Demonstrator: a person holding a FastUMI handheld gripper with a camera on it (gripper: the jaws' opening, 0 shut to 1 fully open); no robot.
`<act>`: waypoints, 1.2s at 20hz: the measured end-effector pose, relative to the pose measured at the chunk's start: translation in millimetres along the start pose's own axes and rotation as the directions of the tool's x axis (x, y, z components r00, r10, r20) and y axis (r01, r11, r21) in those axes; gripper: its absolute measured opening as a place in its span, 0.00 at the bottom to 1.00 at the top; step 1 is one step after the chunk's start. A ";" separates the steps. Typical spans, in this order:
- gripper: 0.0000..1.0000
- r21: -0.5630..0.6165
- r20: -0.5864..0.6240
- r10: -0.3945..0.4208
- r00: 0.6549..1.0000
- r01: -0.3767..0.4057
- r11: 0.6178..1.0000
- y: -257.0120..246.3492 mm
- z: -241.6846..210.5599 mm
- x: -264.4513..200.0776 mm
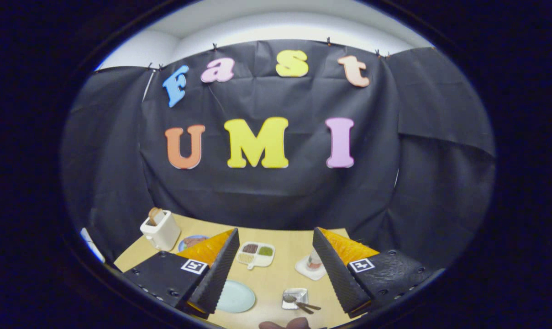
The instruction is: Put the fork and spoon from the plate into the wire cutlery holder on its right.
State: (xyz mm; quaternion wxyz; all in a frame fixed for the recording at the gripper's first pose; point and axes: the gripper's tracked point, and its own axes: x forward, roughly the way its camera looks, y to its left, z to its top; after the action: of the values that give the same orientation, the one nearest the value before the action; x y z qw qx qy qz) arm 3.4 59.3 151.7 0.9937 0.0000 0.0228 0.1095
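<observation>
Gripper view, looking down over a pale wooden table (276,278): claw (275,230) held wide open above it, fingers well apart, gripping nothing.

Toward the near edge, a round, smooth, pale green plate (235,297), bare, partly behind the left finger. Just to its right, also by the near edge, a small square metal cutlery holder (295,296), shiny, with the spoon (290,299) and fork (308,306) lying in it, dark handles poking out over its rim toward the right edge; too small to tell which handle belongs to which.

Near the middle of the far edge, a white divided dish (255,254) with rounded corners: brown filling in one section, green in another, pale grains in the long third.

At the far left corner, a boxy cream toaster (160,230) with a slice of bread (155,215) standing in its slot. Beside it, a small blue plate (191,241) of food, half hidden by the left finger.

Toward the right edge, a white square coaster (308,270) bearing a small clear bottle (314,259), next to the right finger.

At the near edge, a fingertip (285,325) of a person.
</observation>
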 end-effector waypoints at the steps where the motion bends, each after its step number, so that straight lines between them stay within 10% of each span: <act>1: 0.96 0.014 0.040 -0.004 0.999 0.003 1.000 -1.5 13.7 -12.8; 9: 0.96 0.046 0.251 -0.100 0.963 0.092 0.995 -16.1 51.1 -45.2; 24: 0.96 0.068 0.274 -0.079 0.958 0.062 0.996 0.7 41.1 -57.7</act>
State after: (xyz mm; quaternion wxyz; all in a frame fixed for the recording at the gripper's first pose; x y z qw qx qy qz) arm -51.1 47.7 195.4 0.9900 0.0435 -0.1132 0.0722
